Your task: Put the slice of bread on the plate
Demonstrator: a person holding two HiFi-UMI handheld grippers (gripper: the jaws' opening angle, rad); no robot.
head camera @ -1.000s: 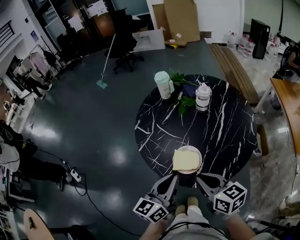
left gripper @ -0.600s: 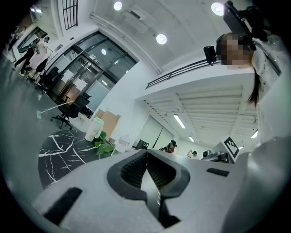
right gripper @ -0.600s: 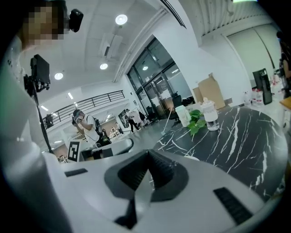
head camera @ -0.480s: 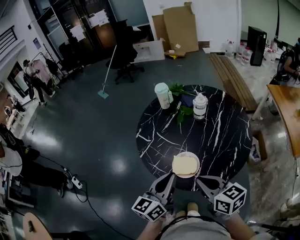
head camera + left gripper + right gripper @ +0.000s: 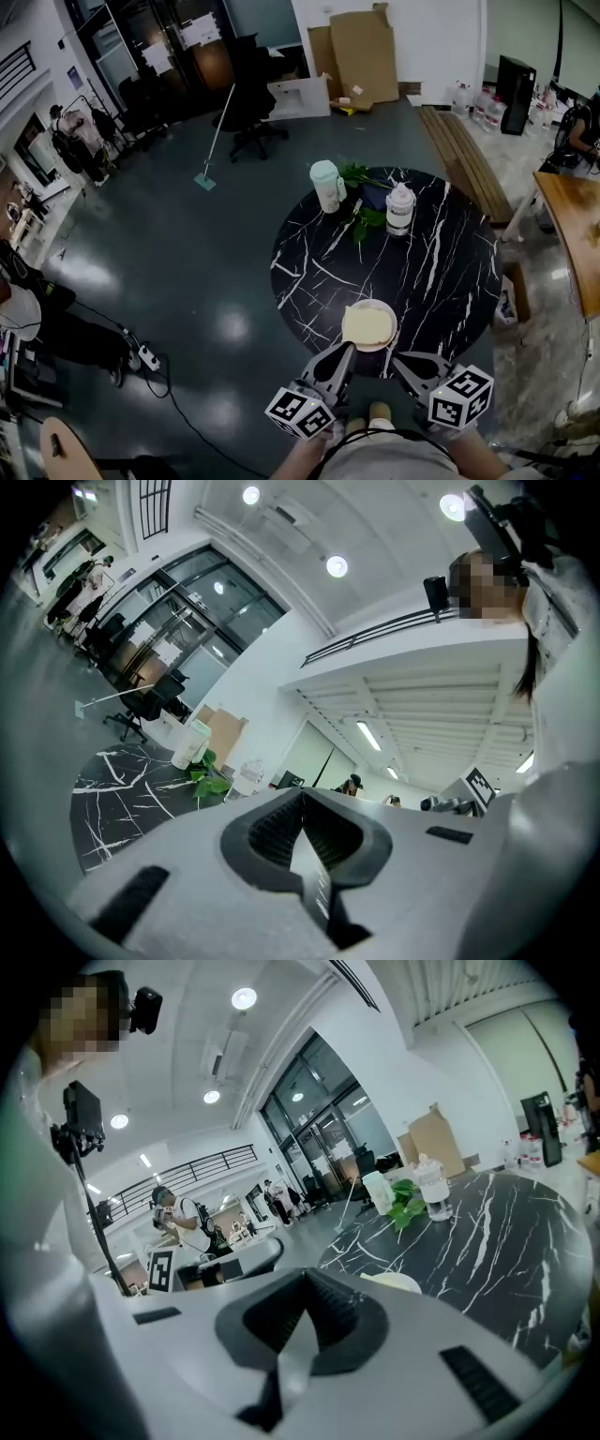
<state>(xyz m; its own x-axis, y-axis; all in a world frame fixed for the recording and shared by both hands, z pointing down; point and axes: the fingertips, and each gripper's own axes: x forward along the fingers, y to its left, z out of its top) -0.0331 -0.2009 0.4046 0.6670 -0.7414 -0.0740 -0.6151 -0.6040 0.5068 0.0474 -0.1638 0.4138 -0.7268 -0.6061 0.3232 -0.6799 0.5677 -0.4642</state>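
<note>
A round black worktop (image 5: 441, 272) veined in white carries a white plate (image 5: 393, 317) at its near edge. At the far side stand a pale tub (image 5: 325, 186) and a jar (image 5: 400, 208), with leafy sprigs (image 5: 366, 223) between them.

Plenty of open marble is left across the middle and right of the table (image 5: 441, 272). The far edge is pretty crowded by a pale cup (image 5: 325, 186), a jar (image 5: 399, 208) and some leaves (image 5: 364, 222), and the near edge is taken up by the plate (image 5: 391, 319).
</note>
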